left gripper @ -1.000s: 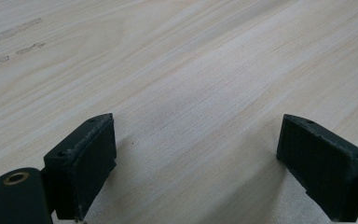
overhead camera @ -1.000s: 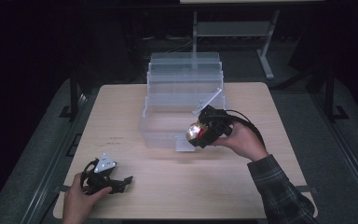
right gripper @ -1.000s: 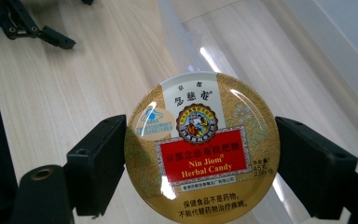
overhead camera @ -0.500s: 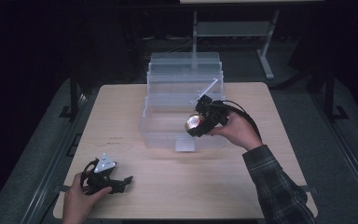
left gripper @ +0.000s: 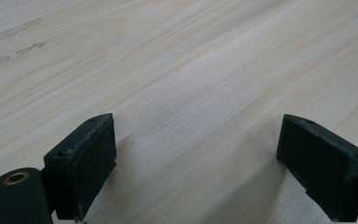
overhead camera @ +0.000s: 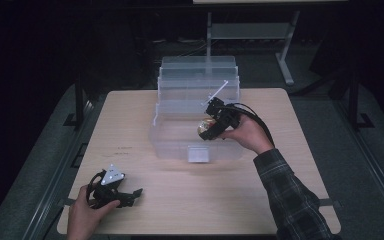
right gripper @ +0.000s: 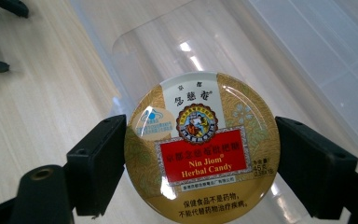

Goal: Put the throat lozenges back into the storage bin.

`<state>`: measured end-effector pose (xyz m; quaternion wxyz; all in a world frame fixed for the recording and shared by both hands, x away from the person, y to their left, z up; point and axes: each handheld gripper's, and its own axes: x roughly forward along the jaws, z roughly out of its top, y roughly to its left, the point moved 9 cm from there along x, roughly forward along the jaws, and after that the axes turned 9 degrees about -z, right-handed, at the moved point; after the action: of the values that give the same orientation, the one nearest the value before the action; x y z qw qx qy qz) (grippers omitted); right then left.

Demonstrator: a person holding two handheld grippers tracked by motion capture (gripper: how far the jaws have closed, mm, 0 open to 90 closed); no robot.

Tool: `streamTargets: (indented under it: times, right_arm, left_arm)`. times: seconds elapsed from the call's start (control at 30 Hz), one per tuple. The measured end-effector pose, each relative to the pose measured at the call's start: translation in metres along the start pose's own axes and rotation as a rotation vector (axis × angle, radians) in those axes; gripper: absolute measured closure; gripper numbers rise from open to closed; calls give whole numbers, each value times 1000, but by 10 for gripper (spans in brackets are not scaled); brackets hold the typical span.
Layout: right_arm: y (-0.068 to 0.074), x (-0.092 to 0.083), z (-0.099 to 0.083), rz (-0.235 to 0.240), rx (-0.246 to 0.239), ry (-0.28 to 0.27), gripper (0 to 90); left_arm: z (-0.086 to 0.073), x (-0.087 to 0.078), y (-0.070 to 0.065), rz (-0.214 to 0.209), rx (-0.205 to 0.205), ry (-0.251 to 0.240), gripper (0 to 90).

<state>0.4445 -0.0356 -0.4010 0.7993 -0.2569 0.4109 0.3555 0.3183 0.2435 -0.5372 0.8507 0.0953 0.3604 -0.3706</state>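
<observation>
Candy tin held over the front of the clear box

The right gripper (overhead camera: 209, 131) has its jaws clamped on the round candy tin (right gripper: 201, 144), lid face-up, above the front compartment of the tiered clear plastic box (overhead camera: 180, 142); open bin space lies toward 12 o'clock. The left gripper (overhead camera: 130, 196) rests on the tabletop (overhead camera: 190, 200) at 7 o'clock, jaws spread, empty.

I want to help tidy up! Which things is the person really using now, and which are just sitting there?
In use:
- round gold and red candy tin, clamped in the right gripper
- clear plastic tiered storage box, with the tin held over it

Just sitting there:
- left gripper, jaws open, resting on the light wooden table
- grey metal stand behind the table
</observation>
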Motion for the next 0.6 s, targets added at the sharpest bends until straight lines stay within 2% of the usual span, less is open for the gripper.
streamTargets:
  times: [0.6]
  right_arm:
    - [-19, 21, -4, -35, 34, 36, 195]
  left_arm:
    - [0, 0, 0, -1, 0, 1, 110]
